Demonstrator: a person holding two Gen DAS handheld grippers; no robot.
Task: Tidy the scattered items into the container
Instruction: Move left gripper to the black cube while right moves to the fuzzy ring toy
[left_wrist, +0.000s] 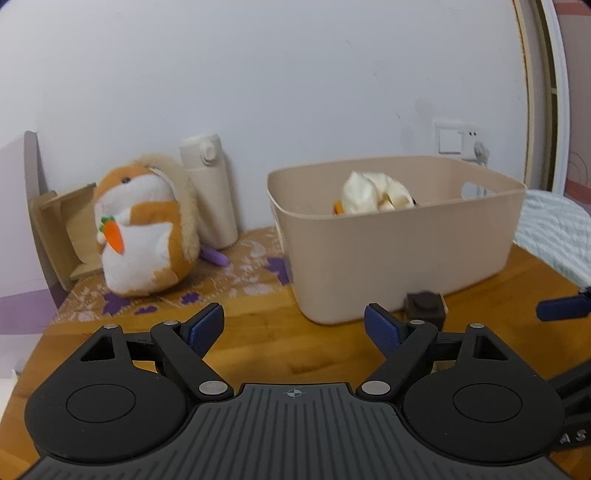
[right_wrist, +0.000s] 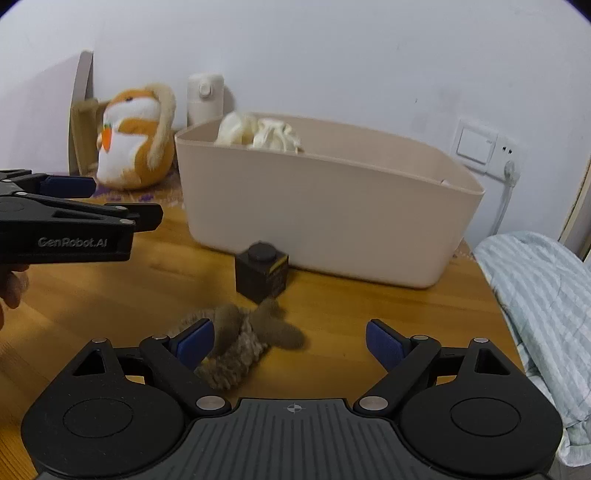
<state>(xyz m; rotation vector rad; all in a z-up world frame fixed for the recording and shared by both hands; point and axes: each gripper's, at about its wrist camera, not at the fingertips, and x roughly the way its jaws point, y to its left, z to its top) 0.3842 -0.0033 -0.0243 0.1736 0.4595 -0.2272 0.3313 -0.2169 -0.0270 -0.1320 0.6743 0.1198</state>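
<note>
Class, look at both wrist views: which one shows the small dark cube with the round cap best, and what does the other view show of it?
The right wrist view: the dark cube stands whole on the wooden table, in front of the beige bin, cap and two sides visible. In the left wrist view, only the cube's top shows, partly hidden behind a gripper finger.

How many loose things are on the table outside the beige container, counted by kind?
Plush toys: 1, the orange and white hamster.
Bottles: 1, cream.
Small dark boxes: 1.
Brown fuzzy items: 1.
Purple items: 1, partly hidden behind the hamster.
Total: 5 outside the container.
</note>
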